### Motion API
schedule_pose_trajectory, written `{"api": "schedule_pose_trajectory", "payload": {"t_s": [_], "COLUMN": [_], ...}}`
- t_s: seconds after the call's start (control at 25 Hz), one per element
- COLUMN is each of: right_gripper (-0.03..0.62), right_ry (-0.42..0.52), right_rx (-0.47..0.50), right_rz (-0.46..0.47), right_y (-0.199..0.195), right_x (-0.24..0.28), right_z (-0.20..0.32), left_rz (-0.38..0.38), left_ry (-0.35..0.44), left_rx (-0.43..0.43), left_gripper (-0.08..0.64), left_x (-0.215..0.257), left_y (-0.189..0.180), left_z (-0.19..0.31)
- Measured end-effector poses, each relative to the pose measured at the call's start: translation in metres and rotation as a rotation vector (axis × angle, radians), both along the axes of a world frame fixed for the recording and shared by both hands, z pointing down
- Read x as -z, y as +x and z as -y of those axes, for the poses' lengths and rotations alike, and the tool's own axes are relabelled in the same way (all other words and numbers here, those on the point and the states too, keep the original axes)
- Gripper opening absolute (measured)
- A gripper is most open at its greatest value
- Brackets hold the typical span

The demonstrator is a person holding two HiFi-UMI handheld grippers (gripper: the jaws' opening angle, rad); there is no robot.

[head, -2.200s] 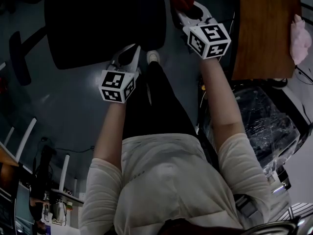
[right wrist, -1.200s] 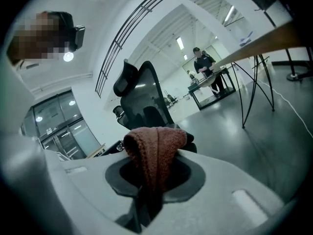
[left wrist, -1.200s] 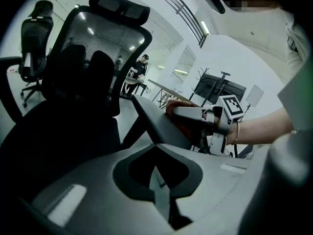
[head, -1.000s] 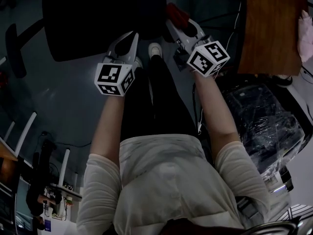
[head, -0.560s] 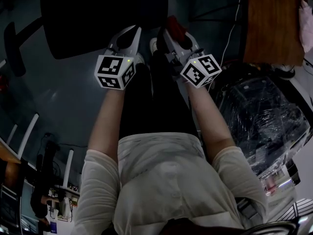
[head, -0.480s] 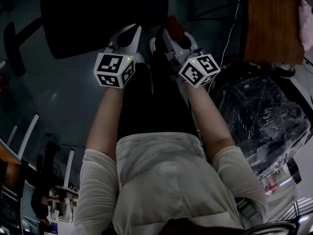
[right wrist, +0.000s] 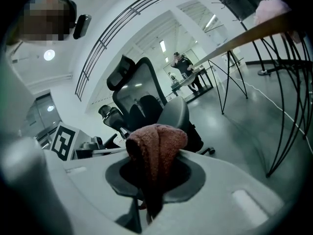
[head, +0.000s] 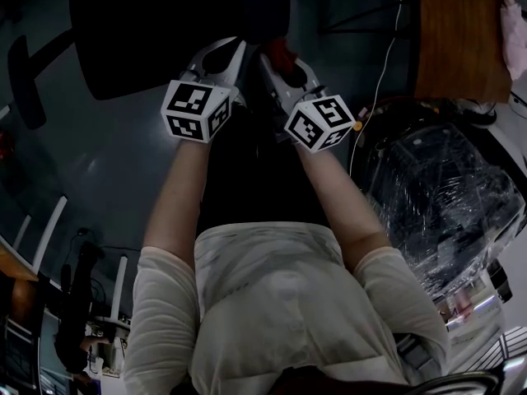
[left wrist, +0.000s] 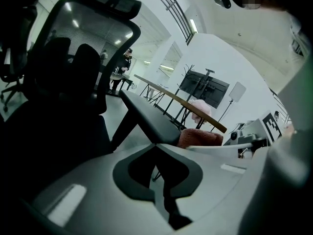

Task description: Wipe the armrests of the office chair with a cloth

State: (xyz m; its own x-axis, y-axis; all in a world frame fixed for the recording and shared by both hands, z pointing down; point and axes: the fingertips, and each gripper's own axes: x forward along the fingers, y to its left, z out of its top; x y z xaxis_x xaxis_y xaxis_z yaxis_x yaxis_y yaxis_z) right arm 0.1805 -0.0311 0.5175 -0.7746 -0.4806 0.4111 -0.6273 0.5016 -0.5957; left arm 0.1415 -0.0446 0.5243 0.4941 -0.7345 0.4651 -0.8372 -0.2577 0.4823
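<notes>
- Altogether two grippers show, one in each of the person's hands, held close side by side above the person's dark-clad legs.
- Left gripper: one, its jaws pressed together with nothing between them, pointing toward the chair's seat edge.
- Right gripper: one, its jaws pinching the cloth, which bulges up over the tips and hangs down through the gap.
- Cloth: one, reddish-brown and towel-like. It sits at the right gripper's tips, just beside the left gripper's, and close to an armrest without clearly touching it.
- Office chair: one, black, with a mesh back and a headrest, standing just ahead of both grippers.
- Armrests: two can be counted. One grey pad lies right before the left gripper's jaws, and the other juts out at the chair's far side, well apart from the tools.
- Wooden table: one, to the person's right, with one pale pink bundle on its far edge.
- Plastic-wrapped object: one, on the floor below the table.
- Floor: smooth, grey, slightly glossy.
- Room: large, with white walls, ceiling lights, long tables on thin black legs, one dark screen on a stand and one person standing far off.
</notes>
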Motion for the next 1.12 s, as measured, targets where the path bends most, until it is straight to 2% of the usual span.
{"api": "schedule_pose_trajectory", "payload": {"t_s": [0.08, 0.2, 0.32, 0.44, 0.56, 0.64, 0.88, 1.12], "right_gripper": [0.057, 0.057, 0.057, 0.057, 0.057, 0.057, 0.057, 0.057], "right_ry": [-0.016, -0.006, 0.046, 0.104, 0.144, 0.154, 0.155, 0.109], "right_rx": [0.048, 0.186, 0.185, 0.150, 0.105, 0.085, 0.122, 0.228], "right_rz": [0.016, 0.015, -0.023, -0.090, -0.212, -0.258, -0.303, -0.309], "right_y": [-0.007, -0.016, -0.008, 0.004, 0.017, 0.018, -0.015, -0.060], "right_x": [0.001, 0.012, 0.032, 0.054, 0.064, 0.065, 0.048, 0.016], "right_z": [-0.006, -0.024, -0.014, 0.026, 0.088, 0.134, 0.241, 0.277], "left_rz": [-0.008, -0.032, -0.065, -0.074, -0.074, -0.076, -0.081, -0.130], "left_ry": [0.001, -0.018, -0.047, -0.061, -0.071, -0.082, -0.094, -0.120], "left_rx": [-0.008, 0.010, 0.071, 0.102, 0.126, 0.142, 0.183, 0.196], "left_gripper": [0.006, 0.011, 0.012, 0.012, 0.012, 0.012, 0.012, 0.006], "left_x": [0.000, 0.001, 0.004, 0.010, 0.015, 0.015, 0.013, 0.005], "left_y": [0.001, 0.000, -0.007, -0.015, -0.023, -0.026, -0.038, -0.037], "left_z": [0.000, -0.004, -0.008, -0.008, 0.001, 0.013, 0.054, 0.087]}}
